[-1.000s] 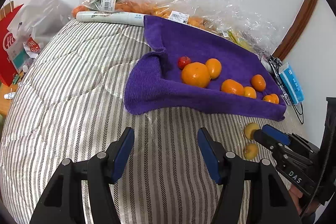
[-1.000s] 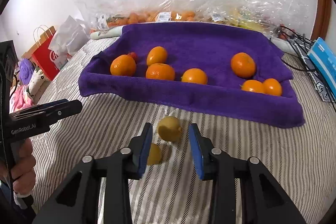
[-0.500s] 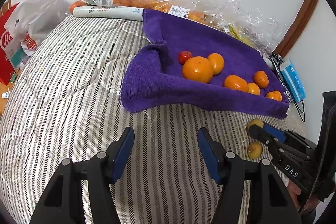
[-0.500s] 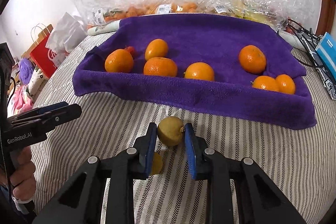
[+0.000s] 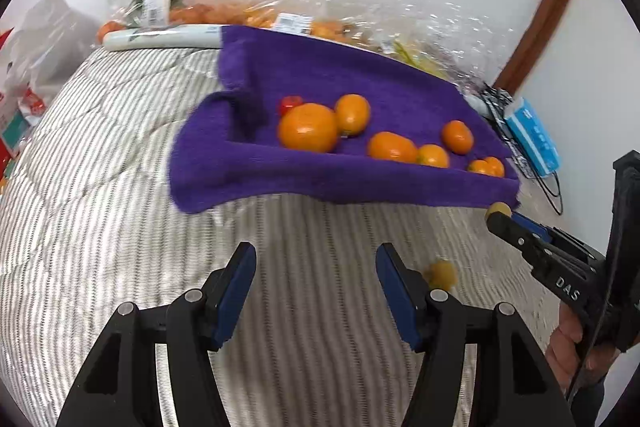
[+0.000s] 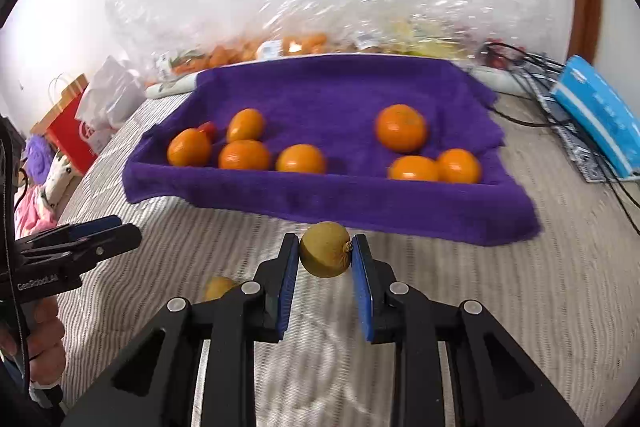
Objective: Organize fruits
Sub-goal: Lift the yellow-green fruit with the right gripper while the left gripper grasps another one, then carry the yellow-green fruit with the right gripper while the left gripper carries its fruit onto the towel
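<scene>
1. Far left, beyond the bed's edge: red paper bag [image 6: 69,131] and a white plastic bag [image 6: 110,99], both off the striped bed cover [image 6: 520,307].
2. My left tool [image 5: 316,279] hovers over bare cover w/ its jaws standing apart, nothing between the blue pads.
3. Purple towel [image 6: 340,195] lies spread on the bed, edges raised like a shallow tray.
4. On the towel's left part: four oranges [image 6: 245,155] bunched together, plus a small red fruit [image 6: 208,129] tucked behind the leftmost one.
5. Small yellow fruit [image 6: 218,287] sits on the cover, off the towel, just left of my right tool's left finger.
6. My right tool [image 6: 325,259] is clamped on a yellow-green round fruit [image 6: 325,255]; both pads press its sides. Jaws have just been closing onto it. Fruit is in front of the towel's near edge, not on it; can't tell if it's clear of the cover.
7. Towel's right part: three more oranges [image 6: 401,127], one alone behind, two touching in front.
8. Behind the towel, along the wall: clear plastic bags [image 6: 320,39] w/ more orange produce inside, blurred.
9. Far right: black cables [image 6: 532,63] and a blue packet [image 6: 600,119] on the bed.
</scene>
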`<move>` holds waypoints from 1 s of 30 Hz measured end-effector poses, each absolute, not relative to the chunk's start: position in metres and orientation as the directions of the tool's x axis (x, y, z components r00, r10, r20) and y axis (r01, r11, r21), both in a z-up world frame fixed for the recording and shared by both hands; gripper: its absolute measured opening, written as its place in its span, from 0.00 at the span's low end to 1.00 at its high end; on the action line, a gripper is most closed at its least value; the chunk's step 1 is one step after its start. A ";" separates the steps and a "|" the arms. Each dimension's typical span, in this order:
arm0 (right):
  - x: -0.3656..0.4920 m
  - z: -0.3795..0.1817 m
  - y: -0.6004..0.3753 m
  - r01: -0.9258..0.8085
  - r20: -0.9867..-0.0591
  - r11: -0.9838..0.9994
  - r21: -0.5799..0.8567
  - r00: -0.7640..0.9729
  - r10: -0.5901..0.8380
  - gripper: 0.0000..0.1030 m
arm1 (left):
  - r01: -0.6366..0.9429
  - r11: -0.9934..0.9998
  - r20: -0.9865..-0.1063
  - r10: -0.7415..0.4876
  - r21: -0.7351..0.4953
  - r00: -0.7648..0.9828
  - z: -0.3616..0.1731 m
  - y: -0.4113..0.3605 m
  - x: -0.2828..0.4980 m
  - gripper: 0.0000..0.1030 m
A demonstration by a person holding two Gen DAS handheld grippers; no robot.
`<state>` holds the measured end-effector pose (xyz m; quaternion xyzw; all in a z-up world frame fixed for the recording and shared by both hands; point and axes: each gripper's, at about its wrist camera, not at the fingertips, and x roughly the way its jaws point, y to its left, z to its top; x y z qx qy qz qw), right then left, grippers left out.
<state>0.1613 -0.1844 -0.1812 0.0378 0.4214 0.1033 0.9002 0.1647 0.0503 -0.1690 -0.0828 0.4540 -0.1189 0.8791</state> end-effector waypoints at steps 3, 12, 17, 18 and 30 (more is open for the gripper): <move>0.157 -0.180 -0.201 -0.128 -0.747 0.981 0.146 0.636 0.194 0.26 | 0.168 0.948 -0.770 -0.317 -0.269 0.553 -0.167 0.037 0.162 0.58; 0.146 -0.181 -0.235 -0.083 -0.740 0.986 0.146 0.652 0.164 0.26 | 0.264 0.937 -0.797 -0.337 -0.230 0.501 -0.177 -0.020 0.158 0.57; 0.142 -0.183 -0.249 -0.067 -0.739 0.988 0.142 0.656 0.151 0.26 | 0.290 0.936 -0.817 -0.321 -0.198 0.478 -0.186 -0.042 0.155 0.52; 0.141 -0.184 -0.251 -0.065 -0.739 0.988 0.142 0.657 0.149 0.26 | 0.291 0.940 -0.819 -0.306 -0.179 0.485 -0.186 -0.046 0.153 0.49; 0.140 -0.180 -0.254 -0.070 -0.732 0.988 0.140 0.665 0.151 0.26 | 0.244 0.964 -0.808 -0.224 -0.102 0.545 -0.182 -0.034 0.152 0.23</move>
